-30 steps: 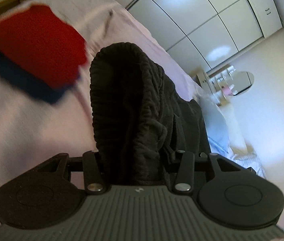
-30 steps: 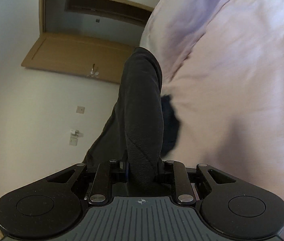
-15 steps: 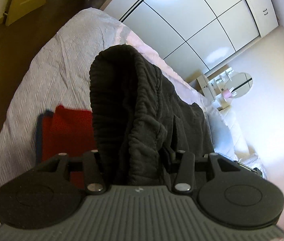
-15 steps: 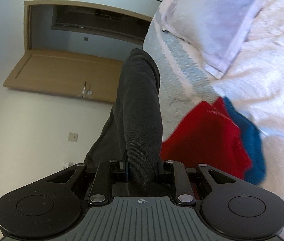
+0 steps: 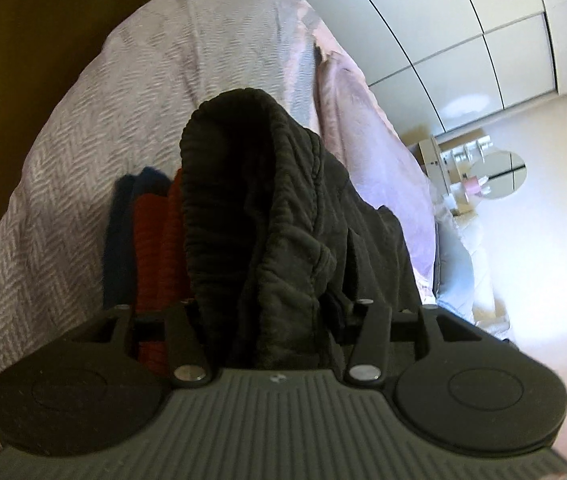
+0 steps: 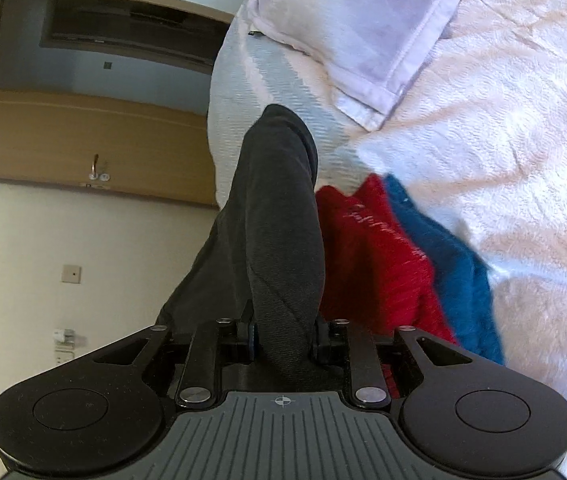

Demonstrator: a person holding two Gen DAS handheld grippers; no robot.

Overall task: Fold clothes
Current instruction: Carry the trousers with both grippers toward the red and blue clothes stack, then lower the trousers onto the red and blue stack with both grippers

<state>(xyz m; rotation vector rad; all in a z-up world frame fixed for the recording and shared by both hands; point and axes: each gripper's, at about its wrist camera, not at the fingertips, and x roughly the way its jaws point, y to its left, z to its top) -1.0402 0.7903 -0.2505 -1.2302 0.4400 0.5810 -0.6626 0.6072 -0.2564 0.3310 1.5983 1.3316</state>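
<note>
A black garment hangs between my two grippers. Its ribbed waistband bunches up in the left gripper, whose jaws are opening with the cloth still filling the gap. A smooth fold of the same black garment sits in the right gripper, whose jaws are also opening around the cloth. The fingertips of both are hidden by fabric. Just below lies a stack on the bed: a folded red garment on a blue one. The red garment and blue garment also show left of the waistband.
A grey herringbone bedcover and a pink blanket cover the bed. A pillow lies beyond the stack. The bed edge drops to dark floor at the left. A white wardrobe, a dressing table and a wooden door stand behind.
Both grippers have swung across the bed and sunk with the black garment. The red and blue stack has come in close under the hanging cloth, and the jaws stand slightly wider.
</note>
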